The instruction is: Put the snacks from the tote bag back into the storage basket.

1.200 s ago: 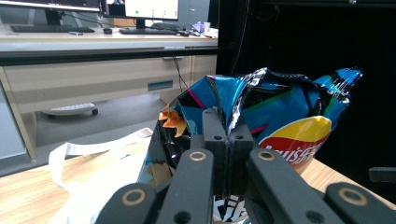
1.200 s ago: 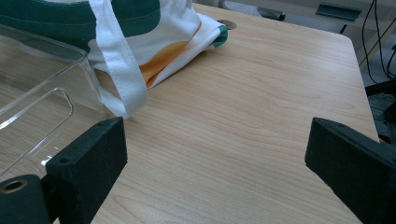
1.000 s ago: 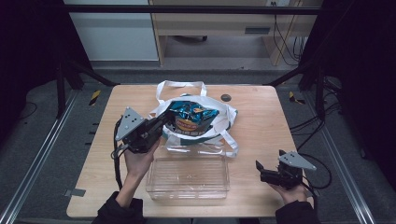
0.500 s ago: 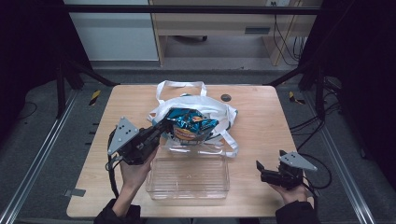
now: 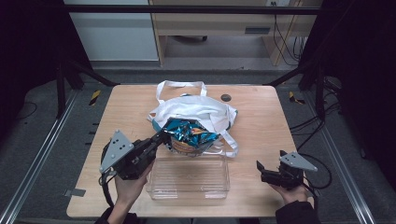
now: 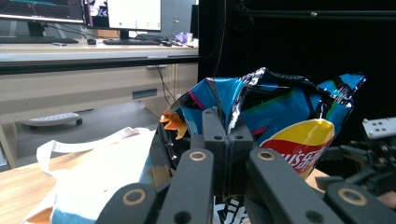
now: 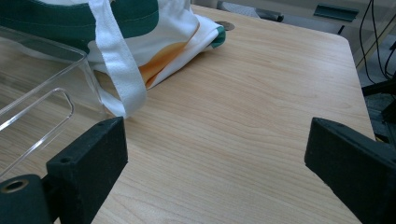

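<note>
A shiny blue chip bag [image 5: 189, 135] hangs just above the white tote bag [image 5: 201, 111] and the far edge of the clear plastic box [image 5: 189, 177]. My left gripper [image 5: 161, 138] is shut on the bag's crimped edge; in the left gripper view the chip bag [image 6: 285, 121] rises from between the closed jaws of the left gripper [image 6: 227, 140]. My right gripper [image 5: 259, 169] rests low near the table's right front, jaws wide apart with nothing between them; in the right gripper view the right gripper [image 7: 215, 154] faces bare wood.
The tote's white strap [image 7: 114, 56] lies beside the clear box's corner [image 7: 51, 100]. A round dark grommet [image 5: 226, 98] sits in the tabletop behind the tote. Bare wood [image 5: 261, 121] spreads to the right of the tote. Desks and monitors stand beyond the table.
My left gripper has drawn the chip bag out of the tote, toward the person and down to the left, over the clear box's far edge. The right gripper has stayed put.
</note>
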The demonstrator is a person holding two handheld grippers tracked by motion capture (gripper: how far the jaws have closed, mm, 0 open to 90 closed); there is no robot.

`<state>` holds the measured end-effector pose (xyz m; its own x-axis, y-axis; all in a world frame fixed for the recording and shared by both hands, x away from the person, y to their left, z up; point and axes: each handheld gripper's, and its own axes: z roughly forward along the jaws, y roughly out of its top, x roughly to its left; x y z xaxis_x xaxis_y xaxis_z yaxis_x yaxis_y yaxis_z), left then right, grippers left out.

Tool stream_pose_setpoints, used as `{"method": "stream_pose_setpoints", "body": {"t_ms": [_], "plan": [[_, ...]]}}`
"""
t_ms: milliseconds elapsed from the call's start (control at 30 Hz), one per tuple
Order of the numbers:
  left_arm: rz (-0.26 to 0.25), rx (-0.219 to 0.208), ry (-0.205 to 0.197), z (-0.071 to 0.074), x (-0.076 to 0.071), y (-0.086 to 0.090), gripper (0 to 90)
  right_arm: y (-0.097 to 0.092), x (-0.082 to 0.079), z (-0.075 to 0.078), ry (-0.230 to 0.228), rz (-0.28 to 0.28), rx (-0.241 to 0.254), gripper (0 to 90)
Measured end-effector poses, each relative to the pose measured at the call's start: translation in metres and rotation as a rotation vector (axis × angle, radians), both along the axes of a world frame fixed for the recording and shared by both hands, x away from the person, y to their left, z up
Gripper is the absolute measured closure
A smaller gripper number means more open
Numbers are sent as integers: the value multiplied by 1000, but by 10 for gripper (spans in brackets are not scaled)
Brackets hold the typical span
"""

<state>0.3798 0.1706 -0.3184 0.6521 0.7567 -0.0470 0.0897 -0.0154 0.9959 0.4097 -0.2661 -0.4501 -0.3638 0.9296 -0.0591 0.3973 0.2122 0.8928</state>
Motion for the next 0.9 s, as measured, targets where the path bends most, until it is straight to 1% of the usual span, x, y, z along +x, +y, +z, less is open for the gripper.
{"method": "stream_pose_setpoints", "body": {"t_ms": [33, 167, 267, 400, 600, 667, 900], "plan": [[0, 0, 0, 0, 0, 0, 900, 0, 0, 0, 0, 0, 0, 64], [-4, 4, 9, -7, -9, 3, 900, 0, 0, 0, 3, -2, 2, 64], [-1, 5, 23, -10, -13, 4, 900, 0, 0, 0, 2, -1, 0, 64], [-6, 9, 30, -13, -18, 4, 900, 1, 0, 0, 2, 0, 2, 64], [-12, 17, 36, -20, -22, 4, 899, 1, 0, 0, 4, -1, 6, 65], [-7, 21, 45, -24, -23, 5, 900, 1, 0, 0, 2, 0, 5, 65], [-6, 26, 69, -34, -24, 4, 900, 1, 0, -1, 2, 0, 3, 65]]}}
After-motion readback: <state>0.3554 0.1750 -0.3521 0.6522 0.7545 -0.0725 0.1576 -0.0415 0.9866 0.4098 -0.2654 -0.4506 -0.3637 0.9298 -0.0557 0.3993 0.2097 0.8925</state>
